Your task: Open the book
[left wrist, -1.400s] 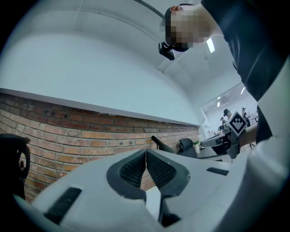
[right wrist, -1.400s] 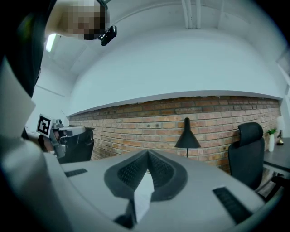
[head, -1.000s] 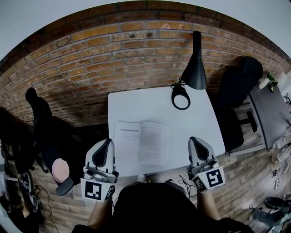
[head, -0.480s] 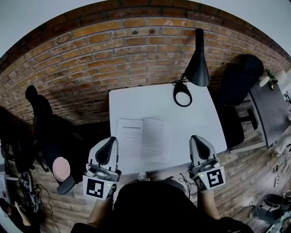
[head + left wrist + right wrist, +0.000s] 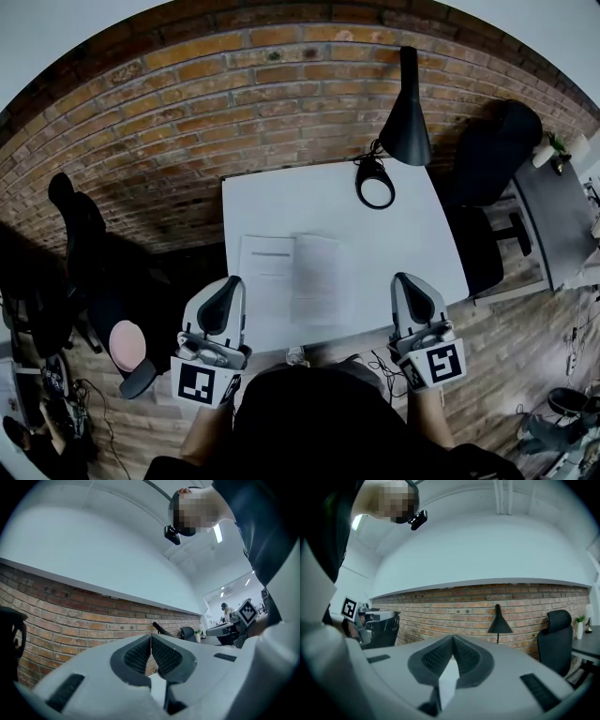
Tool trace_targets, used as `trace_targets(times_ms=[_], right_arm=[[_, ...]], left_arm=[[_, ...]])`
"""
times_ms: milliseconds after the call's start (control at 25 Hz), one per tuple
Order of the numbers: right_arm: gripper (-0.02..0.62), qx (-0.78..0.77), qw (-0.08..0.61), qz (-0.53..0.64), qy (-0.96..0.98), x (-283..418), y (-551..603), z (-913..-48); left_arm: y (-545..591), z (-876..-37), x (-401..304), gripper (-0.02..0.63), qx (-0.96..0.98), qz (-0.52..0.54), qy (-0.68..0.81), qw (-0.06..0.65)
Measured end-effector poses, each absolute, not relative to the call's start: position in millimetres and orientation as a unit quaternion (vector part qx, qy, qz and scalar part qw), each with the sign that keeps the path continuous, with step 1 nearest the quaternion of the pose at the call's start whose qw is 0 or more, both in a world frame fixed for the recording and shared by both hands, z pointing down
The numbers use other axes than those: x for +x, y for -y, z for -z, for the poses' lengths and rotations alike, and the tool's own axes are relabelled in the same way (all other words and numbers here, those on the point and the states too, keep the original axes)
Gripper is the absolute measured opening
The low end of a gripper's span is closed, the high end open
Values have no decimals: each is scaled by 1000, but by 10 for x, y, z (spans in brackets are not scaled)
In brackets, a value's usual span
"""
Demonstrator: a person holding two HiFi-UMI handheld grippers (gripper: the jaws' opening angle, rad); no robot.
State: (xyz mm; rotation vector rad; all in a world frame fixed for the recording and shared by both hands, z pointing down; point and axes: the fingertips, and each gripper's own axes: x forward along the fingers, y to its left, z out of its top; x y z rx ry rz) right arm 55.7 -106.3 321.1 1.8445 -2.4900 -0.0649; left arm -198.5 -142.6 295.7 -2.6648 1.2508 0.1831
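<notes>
In the head view an open book lies flat on the white table, two printed pages facing up. My left gripper hangs at the table's near left corner, just left of the book, apart from it. My right gripper hovers at the near right edge, well to the right of the book. Both are shut with nothing between the jaws: in the left gripper view the left gripper's pads meet, and the right gripper shows the same in its own view. Both point roughly level toward the brick wall.
A black desk lamp stands at the table's far right, its round base on the top. A brick wall runs behind. Black office chairs sit left and right. Another desk is at far right.
The head view has shifted slightly. Both grippers and the open book stay where they were.
</notes>
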Motion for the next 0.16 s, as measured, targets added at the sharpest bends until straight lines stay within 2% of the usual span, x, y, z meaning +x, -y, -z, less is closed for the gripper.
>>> trace_targets(times_ms=[160], right_arm=[[14,592,7,20,806,536,1035,-3194]], left_arm=[[1423,-2972,-1969,26,-898,-64,-424,96]])
